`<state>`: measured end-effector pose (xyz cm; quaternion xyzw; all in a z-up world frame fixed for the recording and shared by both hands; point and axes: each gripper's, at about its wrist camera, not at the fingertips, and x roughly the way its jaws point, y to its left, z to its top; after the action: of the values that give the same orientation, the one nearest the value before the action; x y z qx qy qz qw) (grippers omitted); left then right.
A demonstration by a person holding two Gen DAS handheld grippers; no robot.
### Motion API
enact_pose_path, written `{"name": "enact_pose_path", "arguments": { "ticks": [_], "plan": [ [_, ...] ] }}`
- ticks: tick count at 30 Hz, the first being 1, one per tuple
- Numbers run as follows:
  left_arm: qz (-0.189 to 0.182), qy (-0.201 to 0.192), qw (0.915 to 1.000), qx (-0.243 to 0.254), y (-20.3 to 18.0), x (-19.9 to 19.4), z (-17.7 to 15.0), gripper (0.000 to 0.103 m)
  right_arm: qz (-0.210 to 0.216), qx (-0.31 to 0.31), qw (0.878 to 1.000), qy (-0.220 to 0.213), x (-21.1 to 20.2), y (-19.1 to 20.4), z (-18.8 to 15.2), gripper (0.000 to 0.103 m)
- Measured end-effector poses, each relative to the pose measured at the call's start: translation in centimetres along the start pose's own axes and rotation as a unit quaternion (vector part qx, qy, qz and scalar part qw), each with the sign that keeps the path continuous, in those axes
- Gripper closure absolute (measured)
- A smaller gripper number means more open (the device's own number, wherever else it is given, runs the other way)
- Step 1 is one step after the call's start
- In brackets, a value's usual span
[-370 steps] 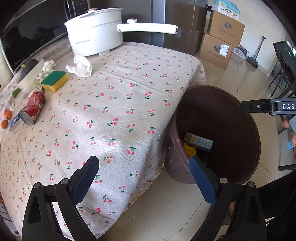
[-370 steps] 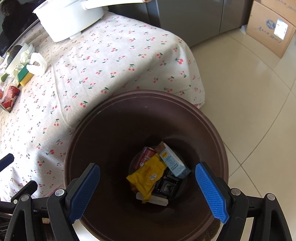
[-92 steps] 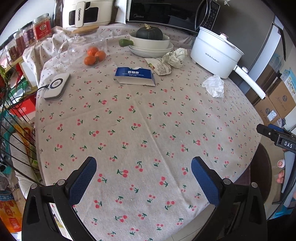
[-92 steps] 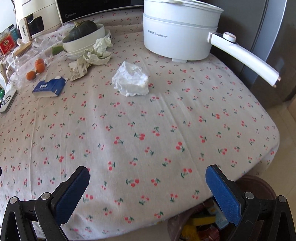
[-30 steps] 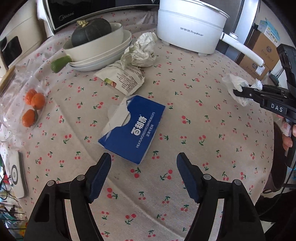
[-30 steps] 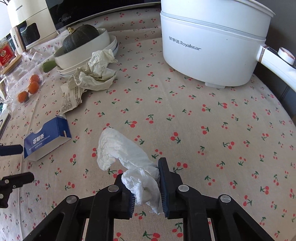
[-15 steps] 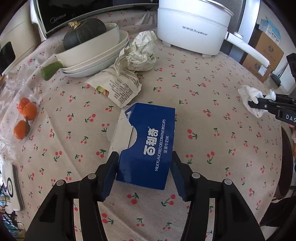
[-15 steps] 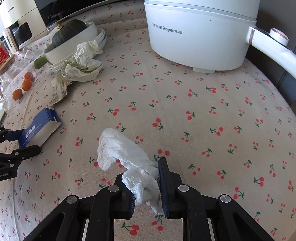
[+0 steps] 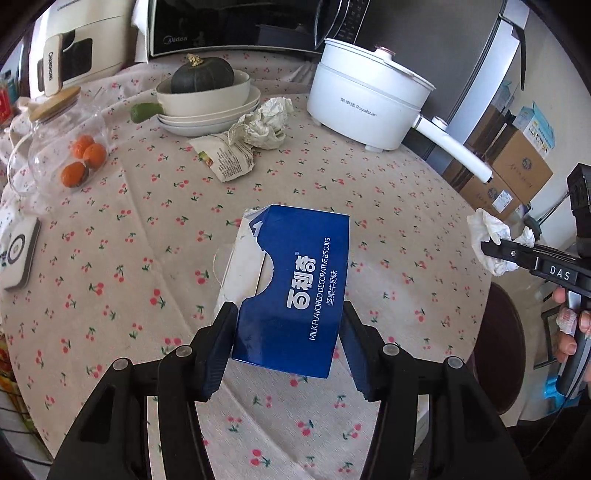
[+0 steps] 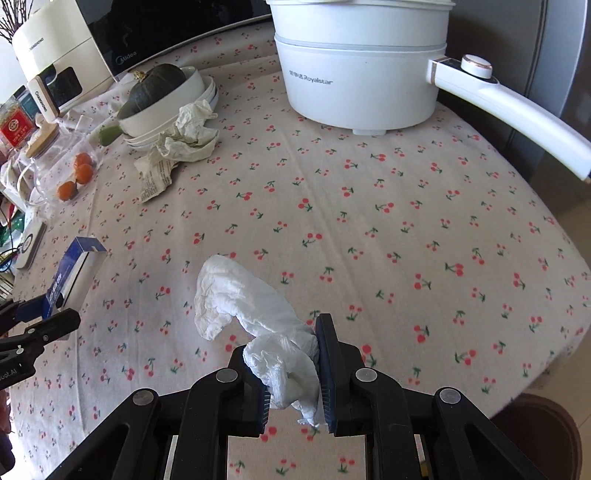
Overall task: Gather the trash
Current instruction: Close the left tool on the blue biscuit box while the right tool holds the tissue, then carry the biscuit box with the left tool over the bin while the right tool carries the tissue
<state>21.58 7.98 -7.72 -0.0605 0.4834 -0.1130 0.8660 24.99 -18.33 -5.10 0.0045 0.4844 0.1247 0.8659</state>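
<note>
Cherry-print tablecloth (image 9: 140,229) covering a round table, microwave (image 9: 236,26) and white appliance (image 9: 70,55) sitting at the far edge, fridge and cardboard boxes (image 9: 517,162) beyond on the right.

Left gripper (image 9: 288,354) pinching the blue box (image 9: 299,291) between both pads, gripping its near end by the two side faces. Box hanging clear of the cloth, long axis running straight away from the gripper, torn open end pointing toward the far side, printed face up. In the right view, box (image 10: 70,277) showing edge-on at the left, tilted, far end higher.

Right gripper (image 10: 295,373) pressed together on the tissue (image 10: 251,314), pinching its near bunched end. Rest of the tissue trailing up and left from the pads, loose end drooping just above the cloth. Seen from the left view, right gripper (image 9: 491,247) hanging near the table's right edge with tissue (image 9: 491,236) bulging on both sides of the fingers; hand (image 9: 569,332) gripping the handle below.

Brown bin (image 10: 546,435) showing below the table edge at lower right.

Sitting on the table: white pot (image 10: 362,62) with long handle, squash (image 9: 201,77) in stacked bowls (image 9: 207,107), crumpled paper (image 9: 266,123) and a wrapper (image 9: 225,158) just beside the bowls, glass jar (image 9: 59,155) holding oranges, white pad (image 9: 18,254) at the left edge.
</note>
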Motion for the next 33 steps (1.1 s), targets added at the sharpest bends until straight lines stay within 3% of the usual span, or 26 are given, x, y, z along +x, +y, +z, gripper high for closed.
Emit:
{"name": "enact_pose_path", "arguments": {
  "ticks": [14, 24, 33],
  "plan": [
    [-0.023, -0.005, 0.9997, 0.011, -5.2, -4.5, -6.8, 0.045, 0.017, 0.05, 0.999, -0.002, -5.7, -2.3, -7.0, 0.083],
    [-0.038, 0.005, 0.9984, 0.04, -9.1, -4.4, -8.2, 0.045, 0.006, 0.036, 0.999, 0.013, -7.3, -4.2, -10.6, 0.083],
    [-0.069, 0.029, 0.994, 0.079, -14.3, -2.3, -8.7, 0.045, -0.024, 0.068, 0.997, 0.025, -8.4, -10.1, -14.2, 0.083]
  ]
}}
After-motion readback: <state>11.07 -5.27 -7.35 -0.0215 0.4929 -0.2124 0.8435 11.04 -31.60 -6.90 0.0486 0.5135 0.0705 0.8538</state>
